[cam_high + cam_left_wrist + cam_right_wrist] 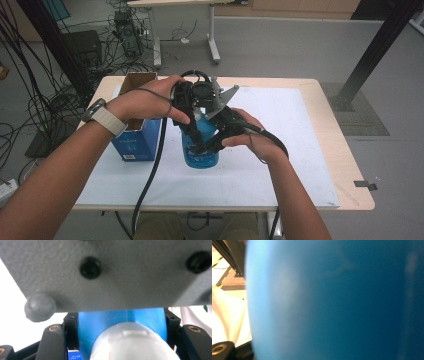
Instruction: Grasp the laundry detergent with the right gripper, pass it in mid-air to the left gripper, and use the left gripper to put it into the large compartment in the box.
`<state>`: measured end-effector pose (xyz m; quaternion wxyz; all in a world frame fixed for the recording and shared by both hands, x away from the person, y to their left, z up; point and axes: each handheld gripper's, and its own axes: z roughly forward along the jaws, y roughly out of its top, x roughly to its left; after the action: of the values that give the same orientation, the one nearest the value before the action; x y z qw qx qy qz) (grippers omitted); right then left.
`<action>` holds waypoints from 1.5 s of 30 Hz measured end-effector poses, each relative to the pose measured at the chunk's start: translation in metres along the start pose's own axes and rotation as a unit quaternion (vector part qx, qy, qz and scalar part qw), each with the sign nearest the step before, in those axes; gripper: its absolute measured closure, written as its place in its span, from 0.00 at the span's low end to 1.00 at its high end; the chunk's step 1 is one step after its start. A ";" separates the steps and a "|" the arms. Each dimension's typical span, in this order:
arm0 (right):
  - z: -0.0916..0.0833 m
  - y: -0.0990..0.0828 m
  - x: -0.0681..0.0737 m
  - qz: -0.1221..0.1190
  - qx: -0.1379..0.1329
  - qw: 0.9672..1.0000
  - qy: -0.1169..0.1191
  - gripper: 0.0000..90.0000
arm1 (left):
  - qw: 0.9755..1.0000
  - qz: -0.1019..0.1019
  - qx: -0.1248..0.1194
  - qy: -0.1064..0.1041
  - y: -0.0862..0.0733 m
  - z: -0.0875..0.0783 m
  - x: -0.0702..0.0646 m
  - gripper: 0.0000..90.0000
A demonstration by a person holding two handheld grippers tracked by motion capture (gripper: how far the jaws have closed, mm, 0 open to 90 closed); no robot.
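Both grippers are on the translucent blue plastic bottle (200, 150), upright mid-table beside the open blue cardboard box (136, 135). The left gripper (192, 107) pinches its cap end from above, and the right gripper (220, 132) clamps the body. Looks like the cap-twisting step; next the top hand must turn while the lower one braces.

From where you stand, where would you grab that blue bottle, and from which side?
I'd take the blue bottle in two places. Its wide round body stands upright on the table, so it is best clamped from the side, as the right gripper does. Its narrower top suits a grip from above, where the left gripper sits shut on it. The blue box crowds its left.
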<state>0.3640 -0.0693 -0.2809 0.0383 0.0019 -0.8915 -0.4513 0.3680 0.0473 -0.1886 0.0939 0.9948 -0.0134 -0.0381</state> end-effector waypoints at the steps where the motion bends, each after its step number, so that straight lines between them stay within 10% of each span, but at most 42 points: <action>1: 0.000 0.000 0.000 -0.002 -0.001 1.000 0.000 0.48 | 1.000 0.000 0.000 0.001 0.000 0.000 0.000 0.42; 9: -0.003 0.000 0.000 -0.010 -0.007 1.000 -0.009 0.37 | 1.000 0.000 -0.001 0.009 0.001 -0.003 -0.002 0.42; 19: -0.037 -0.028 0.002 0.047 0.041 0.997 -0.048 0.17 | 1.000 -0.013 0.005 0.018 -0.002 -0.006 -0.002 0.42; 24: -0.051 -0.038 0.002 0.076 0.095 0.990 -0.075 0.11 | 0.999 -0.023 0.007 0.028 -0.003 -0.009 -0.004 0.42; 33: -0.076 -0.045 0.004 0.104 0.115 0.983 -0.102 0.09 | 0.997 -0.057 0.022 0.057 -0.001 -0.016 -0.003 0.42; 45: -0.098 -0.049 0.003 0.137 0.182 0.962 -0.149 0.07 | 0.986 -0.146 0.037 0.073 -0.010 -0.021 0.007 0.42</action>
<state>0.3662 -0.1776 -0.2624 -0.0347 -0.1802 -0.9460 -0.2674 0.3766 0.0607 -0.1701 0.0513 0.9890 0.1371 0.0216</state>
